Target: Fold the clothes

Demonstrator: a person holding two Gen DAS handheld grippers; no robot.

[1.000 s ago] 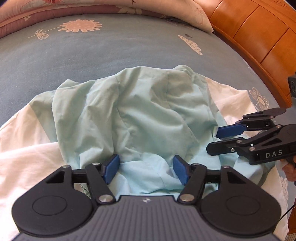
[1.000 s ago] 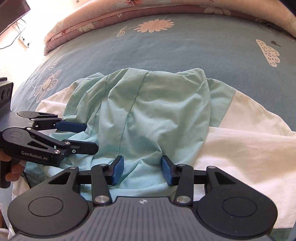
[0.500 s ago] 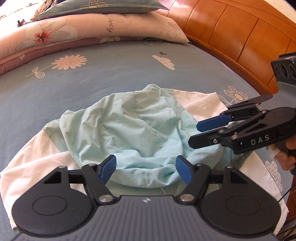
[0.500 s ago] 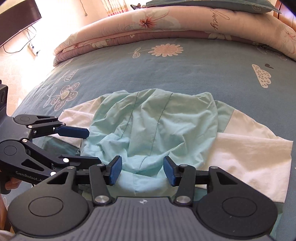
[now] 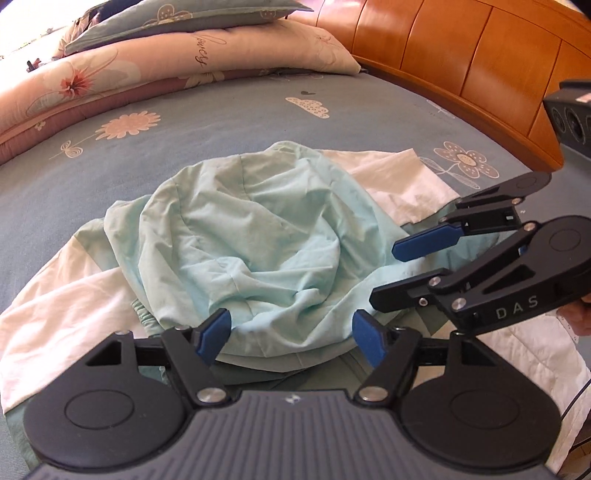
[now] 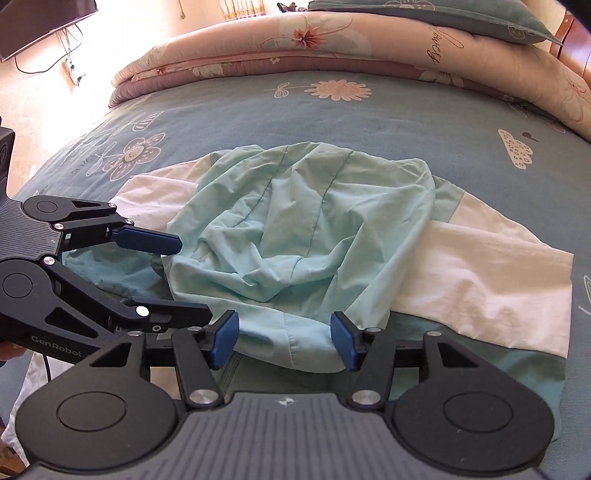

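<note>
The mint-and-white garment (image 5: 258, 251) lies bunched on the bed (image 5: 221, 147); the left gripper (image 5: 291, 334) hangs open and empty, while the right gripper (image 6: 284, 334) is opening, gripping nothing.

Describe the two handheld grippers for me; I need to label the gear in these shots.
Both are matte black, with round disc hubs, linked bars, silver screws and blue fingertip pads on a ribbed grey body. The right gripper bears "DAS" in pale letters; the left gripper reads "GenRobot", and a thin black cable hangs below it. Only part of a hand shows; no sleeves are visible.

Floral bedsheet (image 5: 229, 147), folded quilt (image 6: 332, 48), pillow (image 5: 177, 18), wooden headboard (image 5: 461, 55), perhaps a television (image 6: 37, 26).
</note>
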